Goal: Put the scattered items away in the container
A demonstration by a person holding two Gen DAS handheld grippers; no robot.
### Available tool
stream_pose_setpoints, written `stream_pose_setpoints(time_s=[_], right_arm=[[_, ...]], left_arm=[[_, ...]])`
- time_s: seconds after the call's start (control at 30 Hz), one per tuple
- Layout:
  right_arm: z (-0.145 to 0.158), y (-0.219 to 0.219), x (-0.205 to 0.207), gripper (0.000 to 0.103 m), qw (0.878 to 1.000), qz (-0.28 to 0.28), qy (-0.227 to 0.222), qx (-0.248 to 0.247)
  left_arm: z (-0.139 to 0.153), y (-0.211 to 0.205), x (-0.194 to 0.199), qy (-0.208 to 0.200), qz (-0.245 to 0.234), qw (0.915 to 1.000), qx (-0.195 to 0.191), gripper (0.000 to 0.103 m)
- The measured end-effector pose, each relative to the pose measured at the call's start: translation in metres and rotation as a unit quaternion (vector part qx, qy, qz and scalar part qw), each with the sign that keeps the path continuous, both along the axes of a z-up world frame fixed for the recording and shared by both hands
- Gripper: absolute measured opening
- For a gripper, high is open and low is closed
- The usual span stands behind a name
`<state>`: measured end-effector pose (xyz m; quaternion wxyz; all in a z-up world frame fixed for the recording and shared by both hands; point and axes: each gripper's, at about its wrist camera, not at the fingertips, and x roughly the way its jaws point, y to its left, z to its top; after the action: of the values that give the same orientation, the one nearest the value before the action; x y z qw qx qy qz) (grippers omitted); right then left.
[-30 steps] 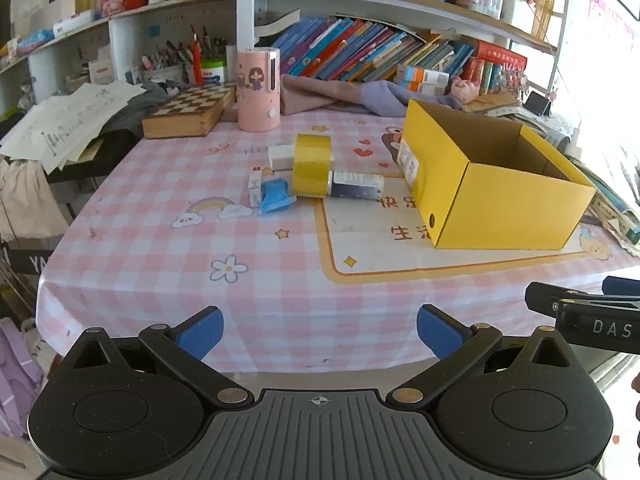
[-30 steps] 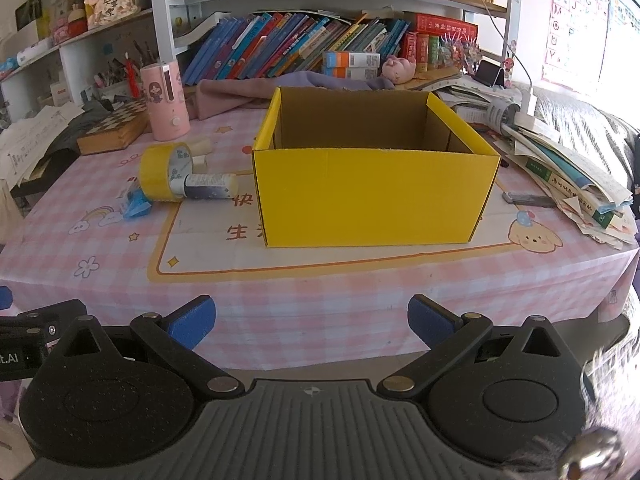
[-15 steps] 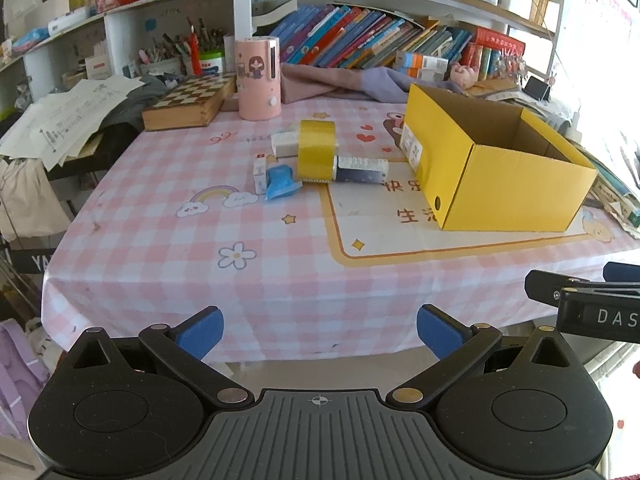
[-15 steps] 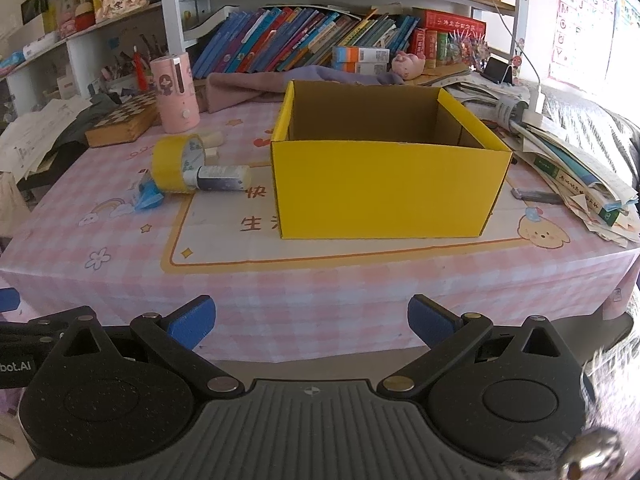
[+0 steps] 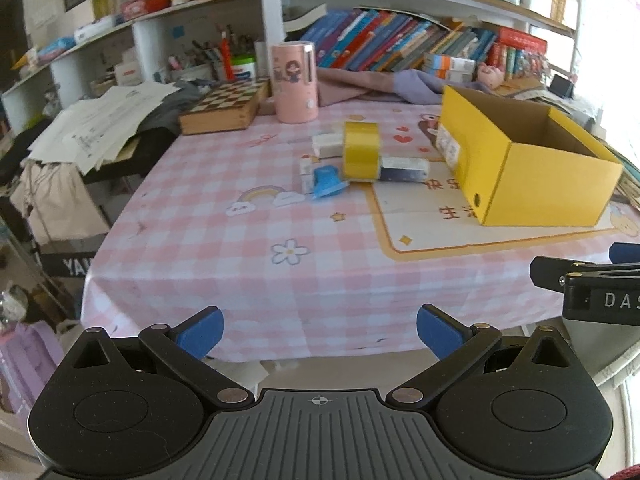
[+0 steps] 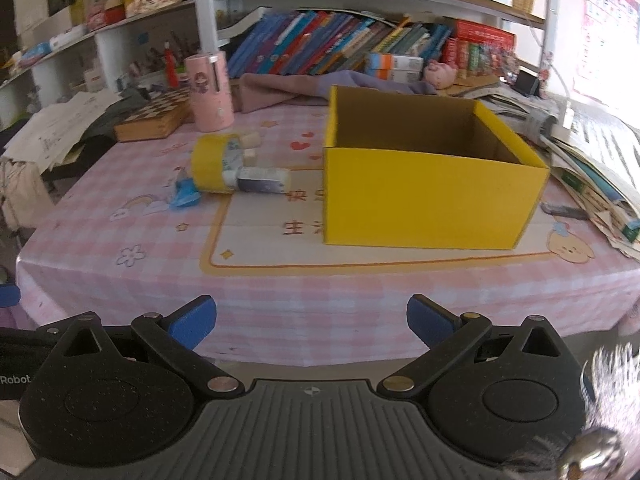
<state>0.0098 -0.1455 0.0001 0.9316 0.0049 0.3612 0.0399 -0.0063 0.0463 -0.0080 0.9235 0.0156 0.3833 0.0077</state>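
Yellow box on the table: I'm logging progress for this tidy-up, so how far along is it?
Nothing looks done: what shows of the yellow cardboard box inside is bare. Nothing is in hand: the left gripper and right gripper are open, short of the table edge. Left to do: the yellow tape roll, blue clip-like piece, dark-labelled small box and white blocks all lie clustered on the pink checked tablecloth.

My right gripper (image 6: 307, 322) hangs off the near edge of the pink checked tablecloth (image 6: 280, 280), its blue-padded fingers (image 6: 192, 320) spread wide with nothing between them. Ahead stands an open yellow cardboard box (image 6: 424, 204). To its left lies a yellow tape roll (image 6: 208, 168), touching a small white-and-dark carton (image 6: 262, 180) and beside a blue plastic piece (image 6: 185, 196).
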Motion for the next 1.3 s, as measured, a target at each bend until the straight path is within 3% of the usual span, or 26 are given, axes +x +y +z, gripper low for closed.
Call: stream_pose_setpoints(time_s=[0.2,0.27,0.43,0.5,1.3], right_arm=[[0.0,0.015,0.008,0.1,0.999,0.035,0.002,0.005],[0.0,0.018,0.009,0.094,0.999,0.044,0.001,0.008],[-0.002,0.022,0.016,0.068,0.998,0.058,0.002,0.016],[-0.002,0.025,0.018,0.066,0.998,0.066,-0.001,0.017],[0.001,0.047,0.103,0.064,0.993,0.104,-0.04,0.035]], left_arm=[[0.001,0.017,-0.003,-0.003,0.032,0.9994,-0.01,0.103],[0.001,0.02,-0.003,-0.006,0.04,0.9991,-0.013,0.103],[0.002,0.025,-0.002,-0.018,0.049,0.9985,-0.018,0.103],[0.003,0.025,0.001,-0.02,0.052,0.9982,-0.022,0.103],[-0.011,0.032,0.083,-0.033,0.031,0.9985,-0.033,0.102]])
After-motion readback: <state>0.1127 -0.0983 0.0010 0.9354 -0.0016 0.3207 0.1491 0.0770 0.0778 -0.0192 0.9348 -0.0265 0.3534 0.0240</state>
